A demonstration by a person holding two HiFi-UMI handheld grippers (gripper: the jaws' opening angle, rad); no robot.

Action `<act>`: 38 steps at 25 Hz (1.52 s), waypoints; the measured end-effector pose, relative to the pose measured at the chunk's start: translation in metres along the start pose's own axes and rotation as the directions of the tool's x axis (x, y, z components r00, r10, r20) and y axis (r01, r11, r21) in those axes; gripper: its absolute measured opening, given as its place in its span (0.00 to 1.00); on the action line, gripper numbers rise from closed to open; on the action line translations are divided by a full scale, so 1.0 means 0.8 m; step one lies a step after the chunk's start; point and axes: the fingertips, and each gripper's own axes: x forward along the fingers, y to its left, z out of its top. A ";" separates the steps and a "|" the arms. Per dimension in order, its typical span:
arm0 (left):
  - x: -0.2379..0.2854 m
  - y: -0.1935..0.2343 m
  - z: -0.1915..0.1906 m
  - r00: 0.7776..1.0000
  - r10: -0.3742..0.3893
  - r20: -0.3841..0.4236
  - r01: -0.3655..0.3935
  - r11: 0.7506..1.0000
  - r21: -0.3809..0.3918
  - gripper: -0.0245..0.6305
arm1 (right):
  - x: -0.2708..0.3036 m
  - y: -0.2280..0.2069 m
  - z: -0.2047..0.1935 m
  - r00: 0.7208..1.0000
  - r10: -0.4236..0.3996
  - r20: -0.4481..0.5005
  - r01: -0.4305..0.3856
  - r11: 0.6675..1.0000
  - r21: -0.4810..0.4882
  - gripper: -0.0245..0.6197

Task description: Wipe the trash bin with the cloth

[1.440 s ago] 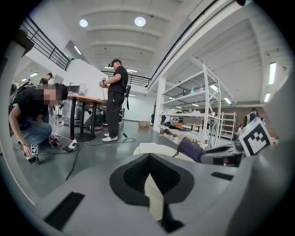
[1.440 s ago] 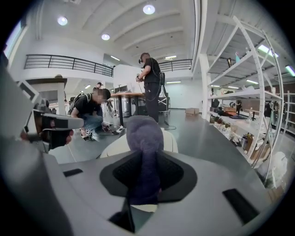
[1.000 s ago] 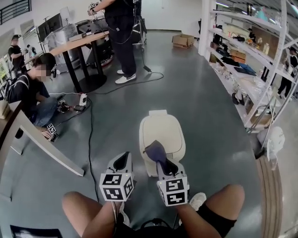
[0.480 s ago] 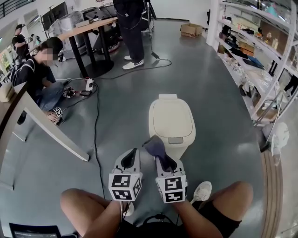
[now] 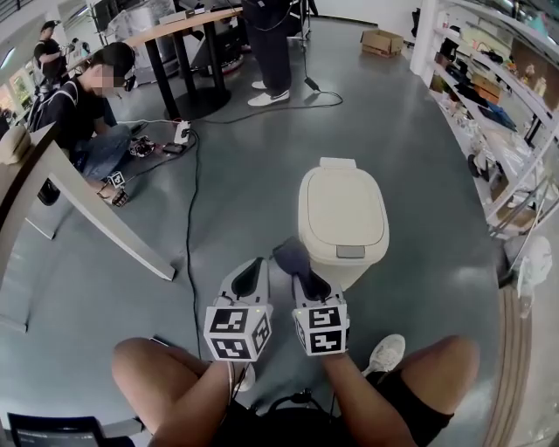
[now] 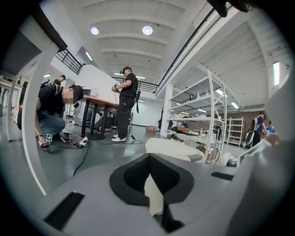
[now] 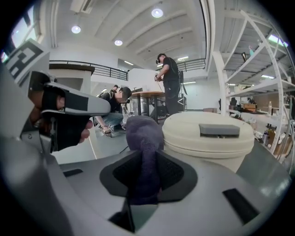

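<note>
The cream trash bin (image 5: 342, 209) stands on the grey floor with its lid down, just ahead of my knees. My right gripper (image 5: 303, 278) is shut on a purple cloth (image 5: 292, 255), which bulges out above the jaws by the bin's near left side. In the right gripper view the cloth (image 7: 144, 133) rises between the pads of that gripper (image 7: 143, 159), with the bin (image 7: 207, 138) close behind it. My left gripper (image 5: 251, 272) hangs beside the right one, shut and empty. In the left gripper view, this gripper (image 6: 150, 161) points toward the bin (image 6: 173, 148).
A black cable (image 5: 188, 201) runs across the floor on the left. A slanted white beam (image 5: 96, 229) and a crouching person (image 5: 87, 113) are at the left. Metal shelving (image 5: 511, 131) lines the right. A person stands by a table (image 5: 188, 22) at the back.
The bin has shifted right and farther up the head view. The cloth, earlier over the bin's near lid edge, now sits by its near left side. Both grippers stay side by side.
</note>
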 end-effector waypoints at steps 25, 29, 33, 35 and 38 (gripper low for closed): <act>0.055 -0.026 -0.067 0.987 -0.027 -0.157 0.027 1.000 0.001 0.04 | 0.002 -0.041 -0.033 1.000 -0.011 -0.017 0.011 1.000 0.026 0.18; 0.057 -0.026 -0.074 0.986 -0.021 -0.168 0.021 1.000 -0.002 0.04 | -0.010 -0.055 -0.038 1.000 -0.022 -0.016 0.023 1.000 0.019 0.18; 0.060 -0.028 -0.081 0.982 -0.023 -0.186 0.026 1.000 0.013 0.04 | -0.016 -0.067 -0.042 0.999 -0.037 -0.020 0.037 0.999 0.032 0.18; 0.061 -0.033 -0.087 0.980 -0.029 -0.197 0.034 0.999 0.019 0.04 | -0.021 -0.071 -0.048 0.999 -0.040 -0.024 0.041 0.998 0.046 0.18; 0.064 -0.042 -0.090 0.978 -0.043 -0.203 0.051 0.998 0.033 0.04 | -0.029 -0.080 -0.057 0.998 -0.052 -0.024 0.054 0.997 0.063 0.18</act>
